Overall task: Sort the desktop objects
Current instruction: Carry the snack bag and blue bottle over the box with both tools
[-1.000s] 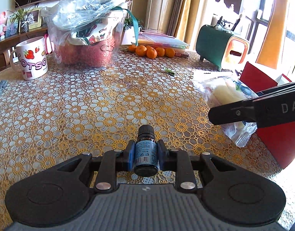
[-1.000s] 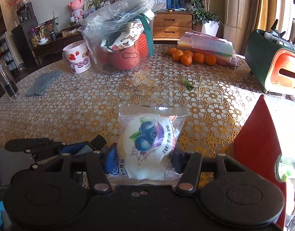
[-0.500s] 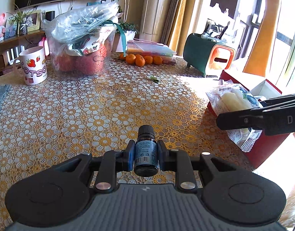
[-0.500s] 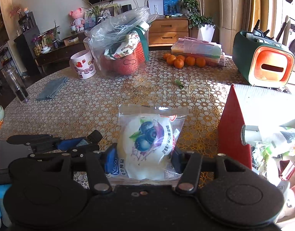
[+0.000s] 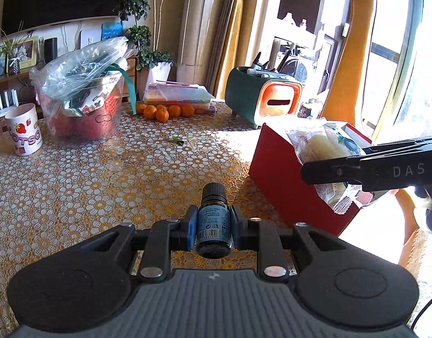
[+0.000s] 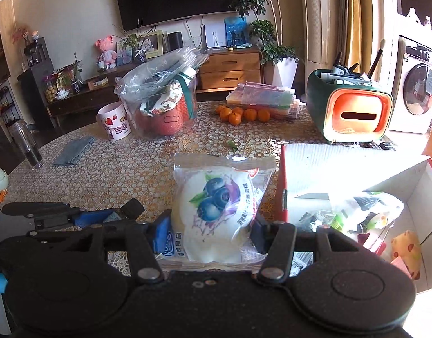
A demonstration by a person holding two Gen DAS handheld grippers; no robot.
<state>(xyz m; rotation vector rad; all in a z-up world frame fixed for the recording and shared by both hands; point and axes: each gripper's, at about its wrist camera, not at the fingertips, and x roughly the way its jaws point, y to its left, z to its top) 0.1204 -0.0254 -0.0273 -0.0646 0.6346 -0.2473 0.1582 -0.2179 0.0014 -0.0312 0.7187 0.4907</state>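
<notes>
My left gripper (image 5: 213,226) is shut on a small dark bottle (image 5: 213,222) with a blue label and black cap, held above the patterned table. My right gripper (image 6: 211,232) is shut on a clear snack packet (image 6: 216,211) printed with blueberries. In the left wrist view the right gripper (image 5: 306,172) and its packet (image 5: 322,146) hang over the near edge of the red box (image 5: 275,174). The right wrist view shows the red box (image 6: 283,186) just right of the packet, white inside, with several wrapped items in it. The left gripper (image 6: 131,211) shows low at the left.
A clear tub (image 5: 80,112) stuffed with bags, a strawberry mug (image 5: 23,129) and several oranges (image 5: 165,111) stand at the table's far side. A green and orange organiser (image 5: 263,100) sits behind the red box. A glass (image 6: 27,146) and grey cloth (image 6: 73,146) lie far left.
Both grippers have risen and shifted right with their loads. The red box has come closer, and the packet now hangs over its edge.
</notes>
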